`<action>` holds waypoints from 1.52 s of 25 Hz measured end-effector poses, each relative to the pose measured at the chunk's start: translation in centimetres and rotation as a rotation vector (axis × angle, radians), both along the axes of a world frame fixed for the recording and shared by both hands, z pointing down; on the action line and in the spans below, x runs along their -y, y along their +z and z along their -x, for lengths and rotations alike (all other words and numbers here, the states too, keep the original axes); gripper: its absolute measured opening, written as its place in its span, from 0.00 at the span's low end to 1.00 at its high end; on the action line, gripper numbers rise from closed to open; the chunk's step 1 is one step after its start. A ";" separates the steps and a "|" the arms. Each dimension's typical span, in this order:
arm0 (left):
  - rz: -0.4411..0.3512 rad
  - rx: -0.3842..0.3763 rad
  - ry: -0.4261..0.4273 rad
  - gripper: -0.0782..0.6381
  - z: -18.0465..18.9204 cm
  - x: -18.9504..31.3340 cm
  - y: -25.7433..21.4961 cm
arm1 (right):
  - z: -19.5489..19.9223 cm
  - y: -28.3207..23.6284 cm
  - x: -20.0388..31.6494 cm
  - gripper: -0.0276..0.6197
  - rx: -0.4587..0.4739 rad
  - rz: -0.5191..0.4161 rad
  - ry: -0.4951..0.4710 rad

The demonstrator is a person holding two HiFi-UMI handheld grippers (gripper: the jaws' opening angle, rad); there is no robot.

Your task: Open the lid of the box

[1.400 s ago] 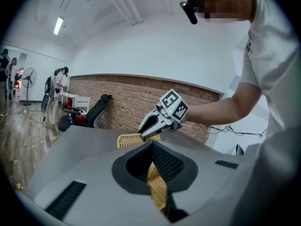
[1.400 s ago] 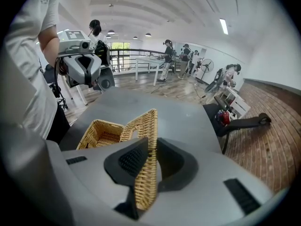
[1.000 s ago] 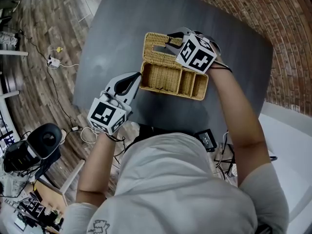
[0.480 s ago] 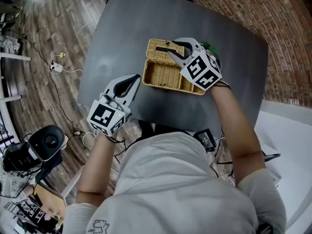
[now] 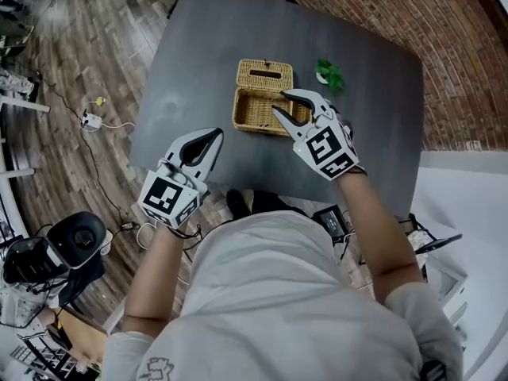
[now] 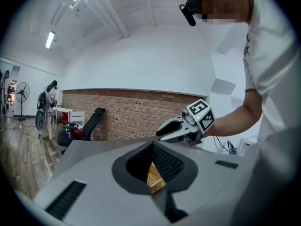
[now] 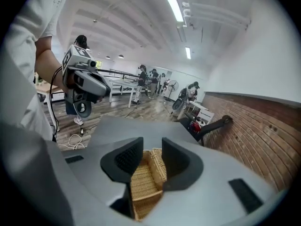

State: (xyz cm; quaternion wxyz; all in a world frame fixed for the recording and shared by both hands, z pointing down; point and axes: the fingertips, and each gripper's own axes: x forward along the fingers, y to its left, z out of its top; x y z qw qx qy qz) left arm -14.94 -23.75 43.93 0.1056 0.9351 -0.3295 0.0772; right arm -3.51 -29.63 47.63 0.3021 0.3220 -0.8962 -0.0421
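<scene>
Two grippers hover over the near part of a dark grey table (image 5: 198,46). The left gripper (image 5: 216,136) hangs at the near-left, its fingers closed tip to tip on nothing. It is well apart from the wicker box (image 5: 255,116), which shows only as a sliver past its pads in the left gripper view.

The right gripper (image 5: 279,102) sits over the box's right end with its fingers spread and released. In the right gripper view the woven interior and a divider lie between and beyond the pads, and neither pad presses on the weave.

The box stands near the table's middle, open. Its lid (image 5: 264,75) lies flat on the far side, touching the box's far long edge, with a slot in its face. To the right of the lid stands a small green plant (image 5: 327,74), apart from both box and gripper.

Farther off, a wood-plank floor (image 5: 71,46) with a white power strip (image 5: 89,120) lies to the left, and a brick wall (image 5: 444,38) runs past the table's far right.
</scene>
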 end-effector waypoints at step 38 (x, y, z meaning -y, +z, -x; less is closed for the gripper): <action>-0.085 -0.083 0.056 0.12 -2.8 -12.0 -4.7 | -1.7 -6.9 -19.8 0.05 0.222 -0.133 0.062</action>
